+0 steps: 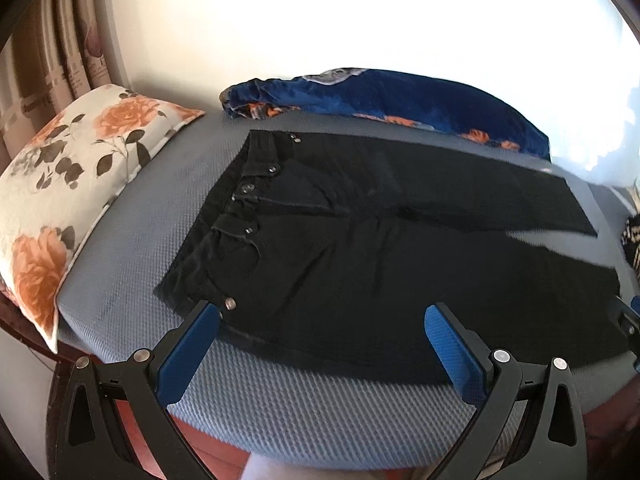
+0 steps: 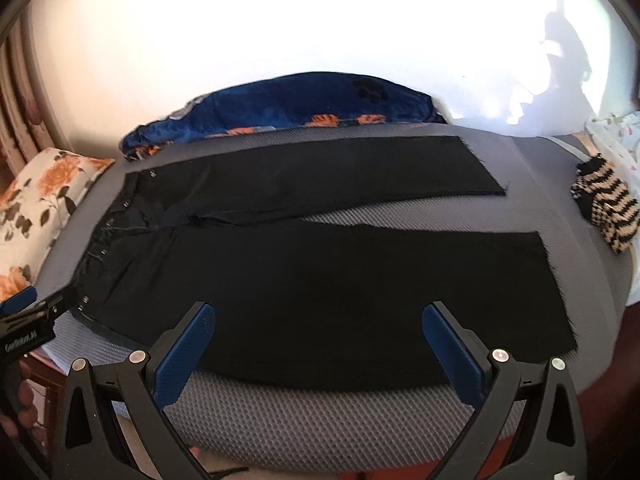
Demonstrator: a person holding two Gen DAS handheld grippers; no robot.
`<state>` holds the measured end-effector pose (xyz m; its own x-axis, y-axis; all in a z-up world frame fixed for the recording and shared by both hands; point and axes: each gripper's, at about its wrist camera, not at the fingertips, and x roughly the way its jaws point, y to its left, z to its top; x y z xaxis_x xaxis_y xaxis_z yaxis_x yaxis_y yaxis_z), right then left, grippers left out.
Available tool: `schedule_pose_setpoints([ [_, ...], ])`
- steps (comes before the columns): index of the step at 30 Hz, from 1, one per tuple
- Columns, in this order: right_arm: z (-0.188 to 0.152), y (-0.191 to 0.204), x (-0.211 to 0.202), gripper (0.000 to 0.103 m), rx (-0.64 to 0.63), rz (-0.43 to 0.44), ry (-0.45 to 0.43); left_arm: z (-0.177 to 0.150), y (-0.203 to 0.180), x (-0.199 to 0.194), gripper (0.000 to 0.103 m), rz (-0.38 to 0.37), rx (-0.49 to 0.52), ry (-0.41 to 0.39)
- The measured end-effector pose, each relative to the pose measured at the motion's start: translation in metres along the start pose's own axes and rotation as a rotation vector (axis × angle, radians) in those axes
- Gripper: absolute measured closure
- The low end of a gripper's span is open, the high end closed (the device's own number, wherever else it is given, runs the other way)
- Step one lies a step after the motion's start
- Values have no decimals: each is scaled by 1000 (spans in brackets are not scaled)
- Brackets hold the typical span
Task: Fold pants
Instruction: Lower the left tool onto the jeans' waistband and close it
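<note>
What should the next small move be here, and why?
Probably lower both open grippers onto the near edge of the black pants: the left gripper by the waistband, the right gripper along the near leg. The pants lie flat, unfolded, legs apart on the grey mattress, and neither gripper holds fabric.

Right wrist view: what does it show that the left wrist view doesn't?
Only the right wrist view shows both hems in full, the whole striped socks, and the left gripper by the waistband corner. Only the left wrist view shows the waistband close up and the curtain. Both share the black pants spread flat and unfolded on the grey bed, the floral pillow, the blue blanket, and open jaws holding nothing.
</note>
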<state>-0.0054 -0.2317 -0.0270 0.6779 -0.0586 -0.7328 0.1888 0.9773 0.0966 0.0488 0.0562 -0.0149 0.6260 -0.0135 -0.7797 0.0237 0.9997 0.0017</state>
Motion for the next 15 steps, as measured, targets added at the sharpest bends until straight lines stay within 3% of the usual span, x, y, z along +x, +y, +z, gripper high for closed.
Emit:
schedule_pose_setpoints([
  [3,10,1,6,0,5,85,-11,17,16,9,2,-2,-9,0],
  [9,45,12,29,0,-4,252,5,58,54,33,14,-27,-38,6],
  [13,70,21,50,0,-37,322,36,91,82,57,23,-59,-68,-4],
  [15,84,29,65,0,-80,315,53,111,97,76,27,-100,-82,11],
])
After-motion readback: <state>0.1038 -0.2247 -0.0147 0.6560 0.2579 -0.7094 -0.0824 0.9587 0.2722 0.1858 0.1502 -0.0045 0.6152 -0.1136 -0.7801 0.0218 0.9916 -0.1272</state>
